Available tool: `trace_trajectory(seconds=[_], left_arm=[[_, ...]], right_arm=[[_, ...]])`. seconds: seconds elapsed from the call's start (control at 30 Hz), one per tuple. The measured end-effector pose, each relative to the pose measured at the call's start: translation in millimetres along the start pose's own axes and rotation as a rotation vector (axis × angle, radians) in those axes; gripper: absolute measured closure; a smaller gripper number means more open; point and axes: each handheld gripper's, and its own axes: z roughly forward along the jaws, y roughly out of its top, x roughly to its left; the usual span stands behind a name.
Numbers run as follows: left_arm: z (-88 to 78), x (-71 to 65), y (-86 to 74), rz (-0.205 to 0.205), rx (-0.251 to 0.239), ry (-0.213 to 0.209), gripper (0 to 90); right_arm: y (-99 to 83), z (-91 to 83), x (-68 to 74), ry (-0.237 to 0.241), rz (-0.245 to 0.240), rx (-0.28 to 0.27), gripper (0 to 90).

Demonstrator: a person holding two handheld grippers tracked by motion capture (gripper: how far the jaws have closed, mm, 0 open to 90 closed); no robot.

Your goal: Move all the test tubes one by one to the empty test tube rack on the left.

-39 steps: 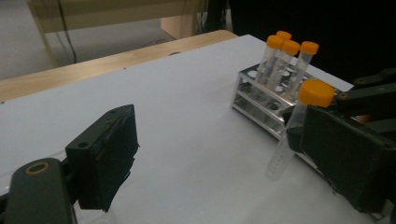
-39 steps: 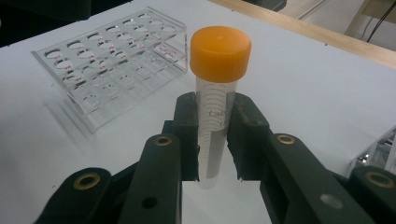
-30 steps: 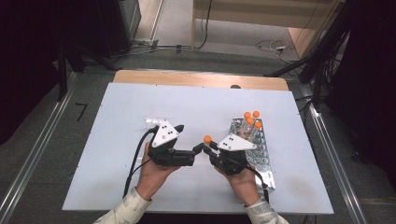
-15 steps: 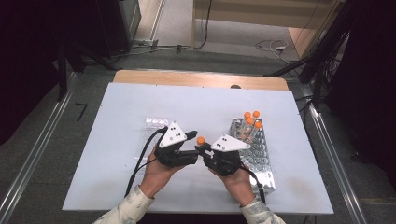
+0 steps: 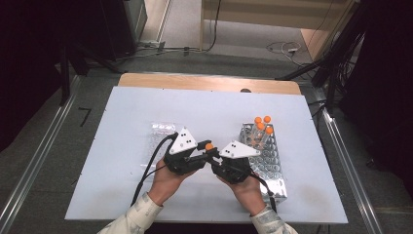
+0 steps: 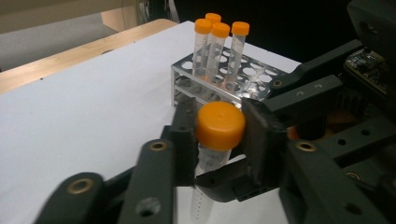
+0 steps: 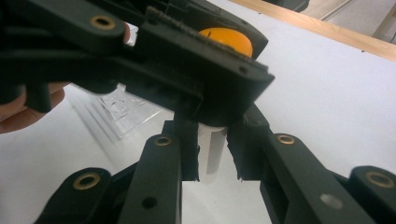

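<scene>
We start at the jaws of our left gripper [image 6: 219,128], which press from both sides on the orange screw cap [image 6: 220,124] of a clear plastic tube [image 6: 208,179]. Below it, the right gripper [image 7: 211,156] has its jaws closed around the tube's pale body, just under that cap. So the tube is held upright between both tools, lifted off the white tabletop [image 5: 209,114], in front of us and left of the rack.

We judge the step in hand to be twisting the cap loose. To do it well we should keep the lower grip firm and still, so the body cannot spin, and turn only the upper tool about the tube's own axis. We should keep the two tools in line; any sideways pull could bend the tube or make the cap slip from the pads.

Further out, the shiny metal perforated rack [image 5: 270,161] stands just right of our hands, with four orange-capped tubes [image 5: 263,124] upright at its far end. A clear plastic bag [image 5: 163,131] lies flat to the left, near the left gripper.
</scene>
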Motion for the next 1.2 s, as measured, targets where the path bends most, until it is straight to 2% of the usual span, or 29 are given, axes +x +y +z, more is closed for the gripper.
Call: trace_trajectory(seconds=[0.27,0.37,0.43,0.53,0.63,0.67,0.9,1.03,1.2], left_arm=[[-0.3,3.3,1.6,-0.019,-0.006,-0.011,70.2],[-2.1,6.0,3.6,-0.028,-0.015,0.002,70.2],[-4.7,10.4,5.5,-0.04,-0.026,0.008,70.3],[-7.9,18.0,8.0,-0.054,-0.034,0.028,70.2],[-9.8,23.5,9.6,-0.075,-0.046,0.039,70.3],[-11.8,29.0,11.5,-0.087,-0.049,0.046,70.2],[-14.9,44.1,14.6,-0.1,-0.055,0.088,70.2],[-18.2,53.9,14.8,-0.108,-0.052,0.123,70.2],[-26.6,66.2,20.7,-0.115,-0.077,0.164,70.2]], right_arm=[[0.3,-1.1,-1.5,0.002,0.002,-0.003,70.3],[1.2,-1.7,-2.2,0.024,0.011,0.005,49.4],[1.7,-1.9,-3.2,0.018,0.011,0.015,38.4],[2.4,-3.7,-4.6,0.012,0.025,0.021,28.8],[2.6,-5.6,-4.6,-0.002,0.013,0.025,23.9],[2.8,-5.9,-4.7,-0.002,0.01,0.025,22.7],[2.5,-7.5,-5.2,-0.002,0.004,0.043,16.9],[1.7,-8.9,-6.5,0.014,-0.002,0.036,15.3],[1.9,-10.6,-6.7,0.014,0.001,0.032,15.1]])
